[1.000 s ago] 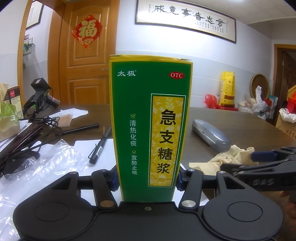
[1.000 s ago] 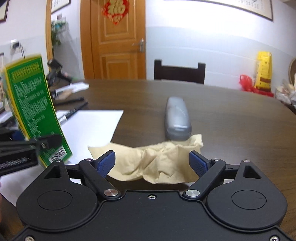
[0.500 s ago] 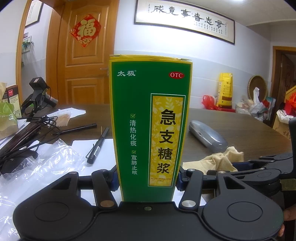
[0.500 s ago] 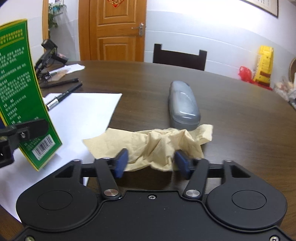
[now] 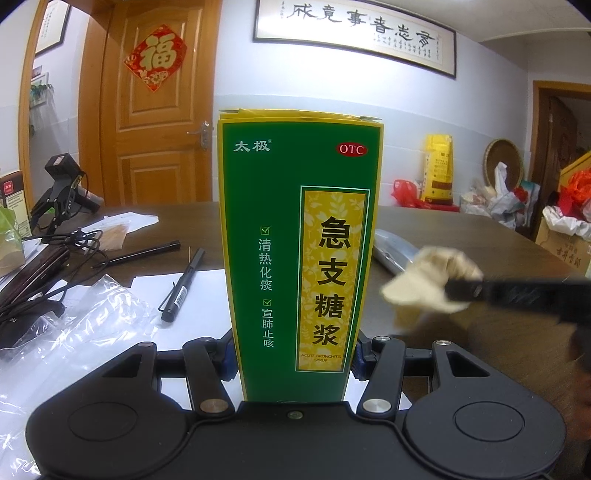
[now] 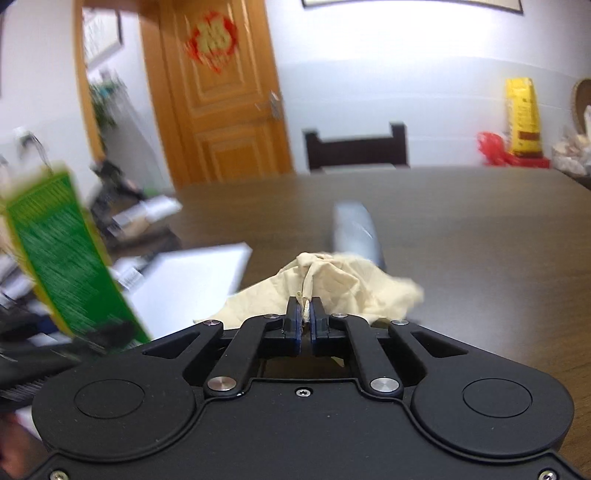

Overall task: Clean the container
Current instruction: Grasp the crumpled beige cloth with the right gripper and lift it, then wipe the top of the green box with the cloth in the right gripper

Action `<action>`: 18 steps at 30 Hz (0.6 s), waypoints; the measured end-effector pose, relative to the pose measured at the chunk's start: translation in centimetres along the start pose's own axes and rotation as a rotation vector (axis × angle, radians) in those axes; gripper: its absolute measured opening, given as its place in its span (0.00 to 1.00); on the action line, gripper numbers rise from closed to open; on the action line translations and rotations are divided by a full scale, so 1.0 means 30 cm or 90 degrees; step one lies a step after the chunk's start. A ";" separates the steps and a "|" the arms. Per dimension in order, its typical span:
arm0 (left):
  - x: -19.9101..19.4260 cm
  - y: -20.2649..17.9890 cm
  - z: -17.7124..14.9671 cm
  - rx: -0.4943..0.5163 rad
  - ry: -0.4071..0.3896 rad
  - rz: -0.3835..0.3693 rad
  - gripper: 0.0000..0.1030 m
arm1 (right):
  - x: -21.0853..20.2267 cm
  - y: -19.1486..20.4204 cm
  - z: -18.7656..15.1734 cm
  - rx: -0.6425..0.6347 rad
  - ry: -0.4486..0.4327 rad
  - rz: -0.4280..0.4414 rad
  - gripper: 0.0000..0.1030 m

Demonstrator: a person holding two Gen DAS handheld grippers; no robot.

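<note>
Grip: left gripper (image 5: 291,360) clamps box (image 5: 301,251); right gripper (image 6: 305,320) pinches cloth (image 6: 332,284)

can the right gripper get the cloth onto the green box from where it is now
Probably yes: the right gripper is shut on the cloth, beside the box held upright by the left gripper, nothing between.

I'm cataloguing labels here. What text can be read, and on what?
Green syrup box: "太极", "OTC", "急支糖浆", "清热化痰", "宣肺止咳", "ACUTE BRONCHITIS SYRUP".
Red door decoration: "福".
Framed calligraphy scroll: cursive, not readable with certainty.
Yellow sack, cardboard carton, pen label: too small or blurred.
</note>
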State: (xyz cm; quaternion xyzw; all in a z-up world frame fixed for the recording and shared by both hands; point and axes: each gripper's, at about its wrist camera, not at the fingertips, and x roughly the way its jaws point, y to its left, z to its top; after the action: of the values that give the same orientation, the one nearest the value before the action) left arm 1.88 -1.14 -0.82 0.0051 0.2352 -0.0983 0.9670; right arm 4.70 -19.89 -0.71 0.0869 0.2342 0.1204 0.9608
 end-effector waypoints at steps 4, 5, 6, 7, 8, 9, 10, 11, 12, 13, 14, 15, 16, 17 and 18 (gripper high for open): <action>0.003 -0.005 -0.002 0.004 0.004 -0.004 0.48 | -0.124 0.042 0.022 -0.003 -0.068 0.079 0.04; 0.002 -0.007 -0.001 0.005 0.003 -0.005 0.48 | -0.155 0.054 0.024 -0.004 -0.085 0.101 0.04; 0.001 -0.009 -0.001 0.007 0.002 -0.006 0.48 | -0.180 0.067 0.026 -0.005 -0.099 0.120 0.04; 0.000 -0.011 -0.001 0.009 0.002 -0.008 0.48 | -0.200 0.079 0.028 -0.004 -0.110 0.136 0.04; 0.000 -0.013 -0.002 0.010 0.001 -0.010 0.48 | -0.215 0.089 0.029 -0.001 -0.117 0.150 0.04; 0.000 -0.014 -0.002 0.011 0.001 -0.012 0.48 | -0.224 0.097 0.030 0.002 -0.119 0.164 0.04; -0.001 -0.015 -0.002 0.012 0.001 -0.014 0.48 | -0.229 0.103 0.030 0.006 -0.121 0.176 0.04; 0.000 -0.017 -0.003 0.013 0.001 -0.016 0.48 | -0.232 0.108 0.030 0.006 -0.122 0.186 0.04; -0.001 -0.018 -0.003 0.014 0.000 -0.017 0.48 | -0.231 0.112 0.032 0.005 -0.121 0.192 0.04; -0.001 -0.020 -0.003 0.015 0.000 -0.019 0.48 | -0.228 0.115 0.033 0.002 -0.119 0.197 0.04; 0.000 -0.021 -0.003 0.017 0.000 -0.021 0.48 | -0.225 0.117 0.034 0.002 -0.118 0.202 0.04; 0.001 -0.023 -0.003 0.019 0.000 -0.022 0.48 | -0.224 0.118 0.035 0.001 -0.116 0.208 0.04; 0.000 -0.025 -0.003 0.021 -0.001 -0.025 0.48 | -0.225 0.119 0.034 0.001 -0.114 0.213 0.04; 0.000 -0.027 -0.003 0.022 -0.002 -0.028 0.48 | -0.222 0.122 0.032 0.001 -0.109 0.219 0.04; -0.003 -0.029 -0.003 0.024 -0.005 -0.032 0.48 | -0.220 0.126 0.030 0.002 -0.105 0.226 0.04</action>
State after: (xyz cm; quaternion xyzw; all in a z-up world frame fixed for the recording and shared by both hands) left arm 1.59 -1.96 -0.82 0.0171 0.2296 -0.1271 0.9648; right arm -1.27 -18.18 3.73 0.1376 0.1357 0.2800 0.9403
